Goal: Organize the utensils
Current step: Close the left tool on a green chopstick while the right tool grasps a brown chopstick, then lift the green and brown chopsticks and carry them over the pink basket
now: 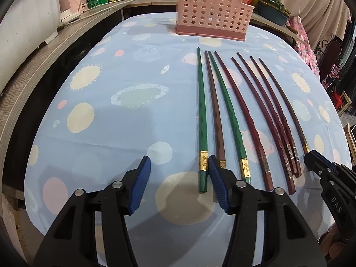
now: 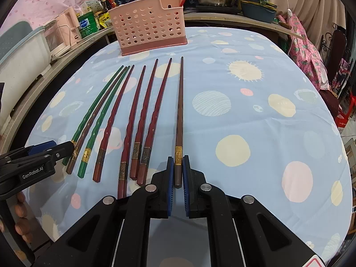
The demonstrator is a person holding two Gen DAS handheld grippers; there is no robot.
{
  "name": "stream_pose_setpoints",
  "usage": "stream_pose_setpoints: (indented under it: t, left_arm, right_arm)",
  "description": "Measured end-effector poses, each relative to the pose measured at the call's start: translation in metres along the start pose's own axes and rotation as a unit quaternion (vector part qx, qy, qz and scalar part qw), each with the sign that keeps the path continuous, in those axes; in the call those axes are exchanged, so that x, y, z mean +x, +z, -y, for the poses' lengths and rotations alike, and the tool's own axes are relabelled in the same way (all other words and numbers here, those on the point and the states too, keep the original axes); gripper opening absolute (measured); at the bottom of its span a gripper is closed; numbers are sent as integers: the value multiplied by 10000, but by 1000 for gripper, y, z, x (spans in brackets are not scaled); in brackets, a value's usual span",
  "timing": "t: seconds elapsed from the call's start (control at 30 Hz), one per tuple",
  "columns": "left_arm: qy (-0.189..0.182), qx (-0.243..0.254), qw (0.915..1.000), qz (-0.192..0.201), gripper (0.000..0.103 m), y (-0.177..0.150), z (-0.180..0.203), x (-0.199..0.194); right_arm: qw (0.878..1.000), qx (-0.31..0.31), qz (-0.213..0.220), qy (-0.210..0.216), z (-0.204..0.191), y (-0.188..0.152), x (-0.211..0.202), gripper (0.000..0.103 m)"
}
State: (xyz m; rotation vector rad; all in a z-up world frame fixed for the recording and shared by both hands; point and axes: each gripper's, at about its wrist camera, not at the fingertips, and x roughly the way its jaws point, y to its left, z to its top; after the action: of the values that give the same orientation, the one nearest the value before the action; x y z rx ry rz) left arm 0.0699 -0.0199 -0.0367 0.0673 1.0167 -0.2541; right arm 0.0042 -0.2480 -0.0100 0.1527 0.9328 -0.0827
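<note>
1. Brown and slender, the wooden chopstick with a gold band [image 2: 179,120] sits between my right gripper [image 2: 177,166] pads, which have closed against its thick end just below the band; it lies flat on the cloth, pointing away toward the holder.
2. My left gripper [image 1: 179,166] stands wide apart with nothing between the pads; its right-hand blue ribbed pad [image 1: 219,184] is just beside the butt of the leftmost green chopstick with a gold band [image 1: 202,120].
3. Next to that one lie a brown chopstick [image 1: 214,113], a second green chopstick [image 1: 229,115], then four dark red twisted chopsticks with grey metal bands [image 1: 267,120], all roughly parallel, tips toward the far side.
4. Beyond the tips stands the pink perforated plastic utensil holder [image 2: 148,25] on its darker pink base, near the far edge of the table.
5. Pale blue tablecloth printed with planets and suns [image 2: 255,115] is bare to the right of my held chopstick, out to the table's right edge; the left side is bordered by a grey wooden counter [image 1: 44,51].
6. Both grippers are low over the near edge, pointing forward along the chopsticks; I see the left one side-on [image 2: 66,148] from the right camera, with fingers [image 2: 21,211] of the hand holding it.
</note>
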Motion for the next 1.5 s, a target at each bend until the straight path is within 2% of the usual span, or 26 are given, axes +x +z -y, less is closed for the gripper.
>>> stream_pose_setpoints:
  t: [0.17, 0.23, 0.3, 0.57, 0.83, 1.1, 1.5]
  left_arm:
    - [-35, -16, 10000, 3, 28, 1, -3, 0]
    - [-73, -34, 10000, -18, 15, 2, -5, 0]
    - [-117, -43, 9999, -49, 10, 3, -6, 0]
    - [-186, -43, 9998, -81, 8, 4, -8, -5]
    - [-224, -185, 9995, 114, 8, 11, -17, -27]
    - [-302, -398, 9972, 553, 7, 35, -29, -62]
    - [-348, -530, 9895, 1300, 7, 92, -39, -108]
  right_arm:
    - [10000, 1, -1, 1, 0, 0, 0, 7]
    - [10000, -8, -3, 0, 0, 0, 0, 7]
    - [10000, -9, -6, 6, 0, 0, 0, 7]
    - [10000, 80, 24, 20, 6, 2, -7, 7]
    - [9991, 247, 331, 22, 18, 15, -33, 7]
    - [9954, 382, 880, 60, 31, 47, -69, 7]
    - [9839, 629, 1657, 225, 48, 109, -115, 7]
